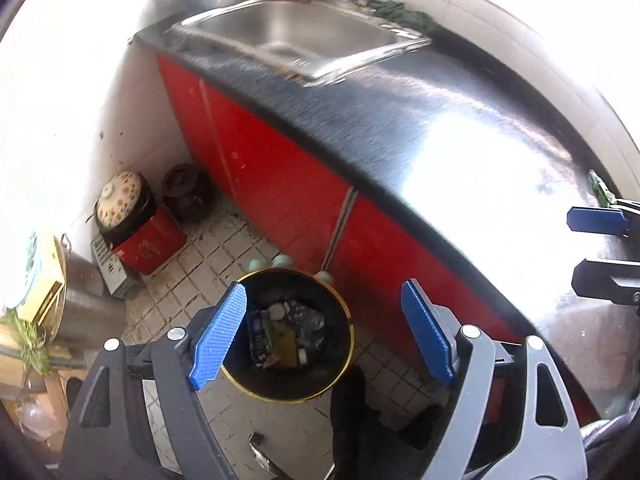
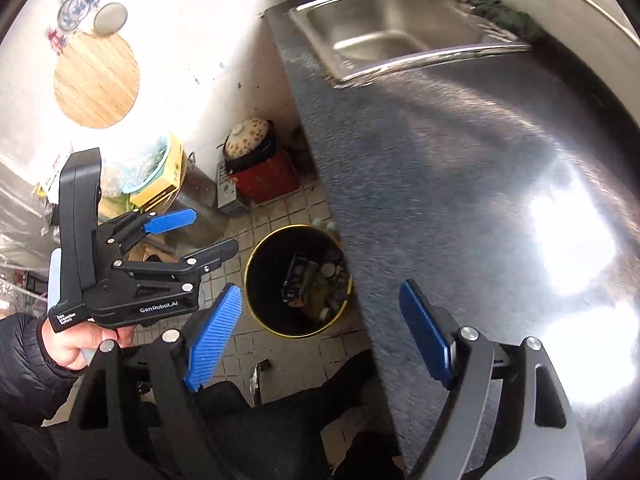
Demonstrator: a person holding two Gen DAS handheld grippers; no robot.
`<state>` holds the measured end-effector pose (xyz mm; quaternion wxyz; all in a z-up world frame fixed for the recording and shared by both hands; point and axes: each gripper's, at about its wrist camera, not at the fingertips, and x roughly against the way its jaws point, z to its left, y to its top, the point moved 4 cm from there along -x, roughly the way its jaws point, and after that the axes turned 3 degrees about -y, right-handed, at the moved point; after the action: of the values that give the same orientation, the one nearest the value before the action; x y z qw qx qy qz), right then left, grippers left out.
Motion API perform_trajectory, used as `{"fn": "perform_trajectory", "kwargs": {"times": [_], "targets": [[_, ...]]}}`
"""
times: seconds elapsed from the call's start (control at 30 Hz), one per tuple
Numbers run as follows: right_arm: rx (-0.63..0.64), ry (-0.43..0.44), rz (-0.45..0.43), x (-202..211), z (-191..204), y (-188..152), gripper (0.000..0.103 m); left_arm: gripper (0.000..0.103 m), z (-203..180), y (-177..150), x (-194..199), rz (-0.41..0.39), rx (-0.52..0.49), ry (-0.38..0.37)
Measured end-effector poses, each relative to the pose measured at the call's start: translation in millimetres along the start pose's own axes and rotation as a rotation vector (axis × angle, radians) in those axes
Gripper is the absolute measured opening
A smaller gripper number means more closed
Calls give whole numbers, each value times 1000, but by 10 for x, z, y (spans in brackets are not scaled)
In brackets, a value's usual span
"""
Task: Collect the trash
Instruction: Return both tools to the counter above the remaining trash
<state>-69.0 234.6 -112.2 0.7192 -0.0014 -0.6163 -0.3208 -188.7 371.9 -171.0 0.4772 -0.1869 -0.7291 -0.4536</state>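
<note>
A round black trash bin point(image 1: 288, 384) with a gold rim stands on the tiled floor against the red cabinet; it also shows in the right wrist view point(image 2: 264, 308). Wrappers and other trash point(image 1: 286, 332) lie inside it. My left gripper point(image 1: 324, 330) is open and empty, held above the bin; it also shows in the right wrist view point(image 2: 202, 234). My right gripper point(image 2: 320, 334) is open and empty, over the counter edge beside the bin; its fingertips show at the right edge of the left wrist view point(image 1: 600, 246). A small green scrap point(image 1: 600, 190) lies on the counter near them.
A dark shiny countertop point(image 2: 460, 184) runs to a steel sink point(image 2: 384, 28) at the back. Red cabinet doors point(image 1: 280, 184) stand below. A floral-lidded pot point(image 1: 120, 200) on a red box, a dark pot point(image 1: 186, 192) and other clutter fill the floor corner. A round wooden board point(image 2: 96, 80) hangs on the wall.
</note>
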Motion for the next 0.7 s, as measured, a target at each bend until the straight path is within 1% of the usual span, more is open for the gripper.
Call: {"fn": "perform_trajectory", "kwargs": {"times": [0.07,0.13,0.17,0.23,0.33,0.4,0.47,0.57,0.6,0.7], "targets": [[-49,-69,-49,326,-294,-126,79,84,-388,169,47,-33,-84,-42],[-118,-137,-102,669,-618,-297,81,84,-825,319,69,-49,-174,-96],[-161,-173,-126,844,-790,-411,82,85,-1097,394,81,-56,-230,-134],[-245,-237,-167,1166,-1107,-640,83,86,-1583,489,95,-70,-323,-185],[-371,-335,-224,1610,-1537,-1078,83,87,-2394,553,113,-79,-453,-273],[-448,-386,-256,1859,-1789,-1390,83,87,-2868,529,128,-75,-516,-335],[-521,-432,-282,2087,-2017,-1702,83,88,-3286,450,140,-65,-583,-379],[-612,-491,-310,2390,-2319,-2150,83,88,-3835,304,142,-53,-682,-415],[-638,-502,-317,2485,-2436,-2314,83,88,-3973,251,137,-46,-707,-420],[-702,-528,-334,2656,-2576,-2659,83,88,-4298,133,137,-34,-757,-434]]}}
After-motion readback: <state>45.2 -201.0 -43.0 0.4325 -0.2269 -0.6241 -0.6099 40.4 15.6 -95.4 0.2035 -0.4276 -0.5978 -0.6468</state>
